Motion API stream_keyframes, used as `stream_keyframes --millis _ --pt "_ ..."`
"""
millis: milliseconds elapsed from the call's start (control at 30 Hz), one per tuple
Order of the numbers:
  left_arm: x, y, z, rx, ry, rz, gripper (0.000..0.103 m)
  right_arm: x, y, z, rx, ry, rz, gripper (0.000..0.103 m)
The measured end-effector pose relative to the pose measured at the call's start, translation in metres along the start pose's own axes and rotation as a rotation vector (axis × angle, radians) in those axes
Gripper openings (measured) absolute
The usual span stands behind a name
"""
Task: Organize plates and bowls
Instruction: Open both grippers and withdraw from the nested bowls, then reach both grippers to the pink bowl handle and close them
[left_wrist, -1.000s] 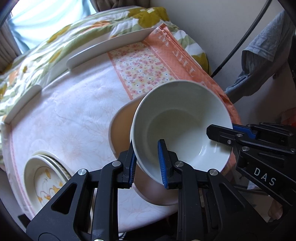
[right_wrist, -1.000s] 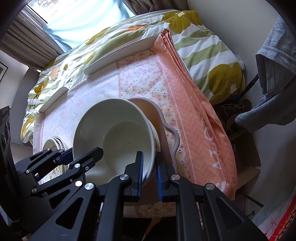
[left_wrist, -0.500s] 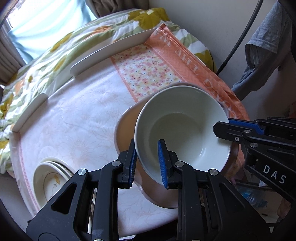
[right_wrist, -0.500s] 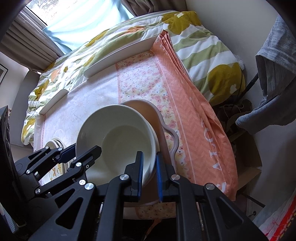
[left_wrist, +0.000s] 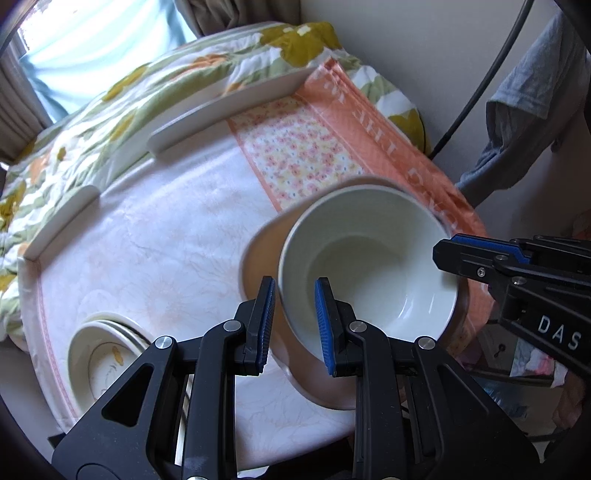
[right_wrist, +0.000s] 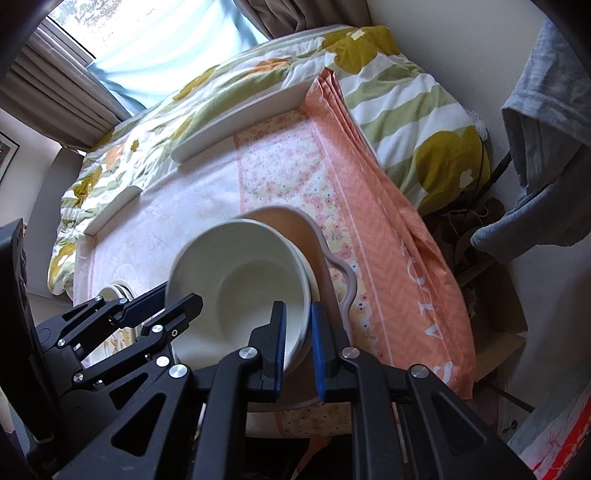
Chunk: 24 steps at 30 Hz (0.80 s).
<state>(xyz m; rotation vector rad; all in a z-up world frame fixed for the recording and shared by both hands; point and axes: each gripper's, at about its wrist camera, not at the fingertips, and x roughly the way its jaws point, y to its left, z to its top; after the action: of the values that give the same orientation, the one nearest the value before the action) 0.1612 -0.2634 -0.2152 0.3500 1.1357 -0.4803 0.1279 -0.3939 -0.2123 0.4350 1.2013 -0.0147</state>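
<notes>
A white bowl (left_wrist: 369, 266) hangs tilted just above a pale pink dish with a curved handle (left_wrist: 258, 258) on the table's near right side. My left gripper (left_wrist: 293, 291) is shut on the bowl's near left rim. The right gripper (left_wrist: 443, 254) comes in from the right in that view. In the right wrist view my right gripper (right_wrist: 298, 314) is shut on the bowl's (right_wrist: 240, 280) right rim, where a second white rim shows nested under it. The pink dish (right_wrist: 325, 266) lies behind and below, and the left gripper (right_wrist: 177, 295) clamps the far side.
A stack of cream plates with a yellow flower print (left_wrist: 103, 354) sits at the table's near left edge. White raised rails (left_wrist: 221, 110) border the clothed table's far side, with floral bedding (right_wrist: 406, 110) beyond. A grey garment (right_wrist: 546, 147) hangs at right.
Both grippers kept their grip on the bowl. The bowl has shifted slightly over the pink dish, and the table has slid a little in the left wrist view.
</notes>
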Motion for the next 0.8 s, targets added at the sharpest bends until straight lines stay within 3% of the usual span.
stream_keyframes --millis 200,300,333,400,433,467,533,600,700,800 --pt "-0.048 0.022 0.007 -0.067 -0.135 -0.024 0.020 -0.029 0.004 0.012 -0.073 -0.057 0.070 0.012" --pt "-0.071 0.039 0.009 -0.112 -0.191 -0.016 0.020 -0.050 0.012 0.018 -0.162 -0.108 0.047 0.012" --pt "-0.078 0.046 0.009 -0.135 -0.206 -0.017 0.023 -0.057 0.013 0.019 -0.182 -0.127 0.039 0.017" --pt "-0.088 0.058 0.009 -0.170 -0.218 -0.018 0.049 -0.069 0.014 0.023 -0.215 -0.165 0.031 0.049" --pt "-0.094 0.063 0.008 -0.192 -0.238 -0.017 0.085 -0.074 0.014 0.024 -0.227 -0.180 0.030 0.084" --pt "-0.100 0.068 0.007 -0.210 -0.266 -0.013 0.103 -0.078 0.015 0.024 -0.241 -0.198 0.028 0.103" --pt "-0.112 0.075 0.001 -0.235 -0.318 -0.001 0.103 -0.086 0.016 0.024 -0.286 -0.238 0.015 0.102" --pt "-0.112 0.078 -0.002 -0.233 -0.300 -0.009 0.103 -0.087 0.017 0.023 -0.330 -0.254 -0.021 0.102" --pt "-0.104 0.078 -0.012 -0.217 -0.250 -0.007 0.103 -0.079 0.018 0.018 -0.409 -0.169 -0.110 0.102" --pt "-0.087 0.071 -0.026 -0.187 -0.175 -0.012 0.103 -0.069 0.009 0.014 -0.410 -0.107 -0.156 0.102"
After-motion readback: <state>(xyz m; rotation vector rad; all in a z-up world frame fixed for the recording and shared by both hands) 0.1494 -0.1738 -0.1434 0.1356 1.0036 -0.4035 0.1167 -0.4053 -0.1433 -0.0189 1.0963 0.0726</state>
